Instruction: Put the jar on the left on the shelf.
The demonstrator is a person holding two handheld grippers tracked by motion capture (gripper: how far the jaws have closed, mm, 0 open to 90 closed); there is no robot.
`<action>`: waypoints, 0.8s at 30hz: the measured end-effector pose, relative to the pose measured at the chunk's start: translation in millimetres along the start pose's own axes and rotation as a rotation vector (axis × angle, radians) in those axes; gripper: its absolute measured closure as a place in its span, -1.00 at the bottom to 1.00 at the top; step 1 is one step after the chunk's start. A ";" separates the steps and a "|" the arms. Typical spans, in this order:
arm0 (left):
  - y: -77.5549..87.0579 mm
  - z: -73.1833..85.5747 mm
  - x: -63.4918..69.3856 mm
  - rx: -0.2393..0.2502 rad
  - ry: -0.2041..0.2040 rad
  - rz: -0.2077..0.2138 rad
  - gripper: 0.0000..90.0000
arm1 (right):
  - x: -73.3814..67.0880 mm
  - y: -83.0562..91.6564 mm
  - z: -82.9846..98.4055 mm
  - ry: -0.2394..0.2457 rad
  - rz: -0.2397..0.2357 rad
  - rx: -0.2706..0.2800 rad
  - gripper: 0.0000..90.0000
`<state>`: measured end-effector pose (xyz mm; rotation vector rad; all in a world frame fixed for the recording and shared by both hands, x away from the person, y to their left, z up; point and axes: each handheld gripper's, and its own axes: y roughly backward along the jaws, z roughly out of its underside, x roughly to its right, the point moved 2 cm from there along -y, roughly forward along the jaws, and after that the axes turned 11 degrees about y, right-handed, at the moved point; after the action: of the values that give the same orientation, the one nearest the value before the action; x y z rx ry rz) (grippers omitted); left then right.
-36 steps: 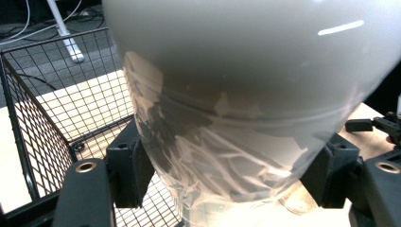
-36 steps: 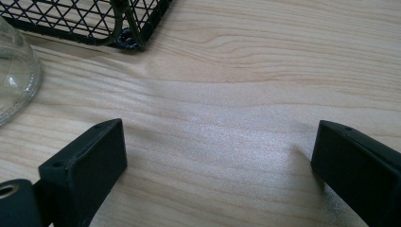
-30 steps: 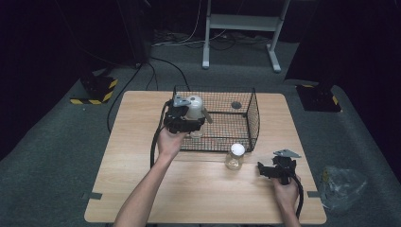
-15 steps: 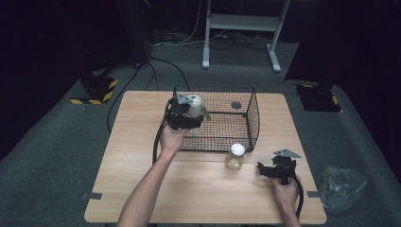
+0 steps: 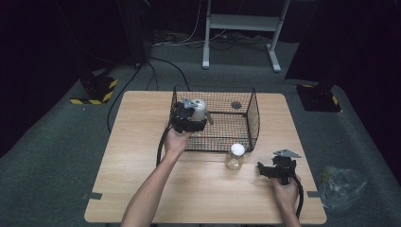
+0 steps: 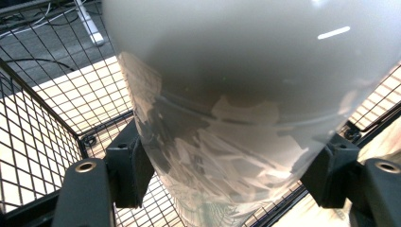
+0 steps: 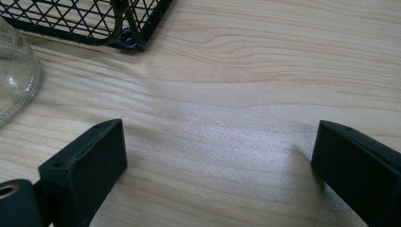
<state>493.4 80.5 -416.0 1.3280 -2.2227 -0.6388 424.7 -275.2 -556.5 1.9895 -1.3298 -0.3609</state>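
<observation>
Left gripper (image 5: pixel 195 119): jaws clamped on either side of a pale, glossy white jar (image 5: pixel 199 110), which stands upright between them. In the left gripper view the jar's (image 6: pixel 246 109) rounded body sits pressed between both black pads (image 6: pixel 135 170). Gripper and jar are inside the black wire basket (image 5: pixel 253 124), at its left end near the front wall.

The basket occupies the far middle of the tabletop (image 5: pixel 137 156), reaching close to the far edge. A small dark disc (image 5: pixel 236 105) lies on the basket floor toward its far right.

A glass jar with a white lid (image 5: pixel 235 156) stands upright on the tabletop just outside the basket's front wall, near the right front corner of the basket.

Right gripper (image 5: pixel 273 170): low near the tabletop's front right corner, jaws spread wide, nothing between them. The right gripper view shows bare wood between the jaws, the glass jar (image 7: pixel 14 75) at the left and a basket corner (image 7: pixel 125 35) beyond.
</observation>
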 end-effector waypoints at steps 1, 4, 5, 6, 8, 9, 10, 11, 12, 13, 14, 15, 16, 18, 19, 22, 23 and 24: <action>-1.4 1.0 -0.3 -0.001 0.003 0.001 -0.33 | 0.0 0.0 0.0 0.000 0.000 0.000 -0.91; -5.4 4.2 -1.4 -0.010 0.014 0.007 -0.33 | 0.0 0.0 0.0 0.000 0.000 0.000 -0.91; -6.8 5.3 -1.8 -0.012 0.017 0.008 -0.33 | 0.0 0.0 0.0 0.000 0.000 0.000 -0.91; -8.2 6.6 -2.2 -0.016 0.021 0.008 -0.33 | 0.0 0.0 0.0 0.000 0.000 0.000 -0.91; -11.3 9.5 -3.3 -0.023 0.027 0.009 -0.33 | 0.0 0.0 0.0 0.000 0.000 0.000 -0.91; -12.4 10.4 -3.6 -0.026 0.031 0.009 -0.33 | 0.0 0.0 0.0 0.000 0.000 0.000 -0.91; -13.5 11.5 -4.1 -0.026 0.034 0.008 -0.33 | 0.0 0.0 0.0 0.000 0.000 0.000 -0.91; -14.3 12.5 -4.4 -0.029 0.036 0.007 -0.33 | -0.1 0.0 0.0 0.000 0.000 0.000 -0.91; -15.3 13.7 -4.5 -0.027 0.040 0.007 -0.33 | -0.1 0.0 0.0 0.000 0.000 0.000 -0.91; -15.8 14.6 -4.7 -0.030 0.039 0.008 -0.33 | 0.0 0.0 0.0 0.000 0.000 0.000 -0.91; -16.5 15.4 -4.8 -0.031 0.043 0.010 -0.33 | -0.1 0.0 0.0 0.000 0.000 0.000 -0.91; -17.3 15.9 -4.8 -0.031 0.046 0.012 -0.33 | -0.1 0.0 0.0 0.000 0.000 0.000 -0.91; -18.2 16.6 -4.9 -0.033 0.048 0.011 -0.33 | 0.0 0.0 0.0 0.000 0.000 0.000 -0.91; -20.5 18.4 -4.8 -0.037 0.050 0.008 -0.33 | -0.1 0.1 0.0 0.000 0.000 0.000 -0.91; -22.0 19.6 -4.5 -0.042 0.049 0.006 -0.33 | -0.1 0.1 0.0 0.000 0.000 0.000 -0.91; -25.8 22.1 -4.1 -0.053 0.045 0.001 -0.33 | -0.1 0.1 0.0 0.000 0.000 0.000 -0.91; -26.4 22.5 -4.0 -0.056 0.046 0.002 -0.33 | -0.1 0.1 0.0 0.000 0.000 0.000 -0.91; -27.3 22.8 -4.0 -0.058 0.046 0.001 -0.33 | -0.1 0.0 0.0 0.000 0.000 0.000 -0.91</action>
<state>499.7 76.0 -450.9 1.3001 -2.1522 -0.6604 424.7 -275.1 -556.4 1.9897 -1.3300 -0.3610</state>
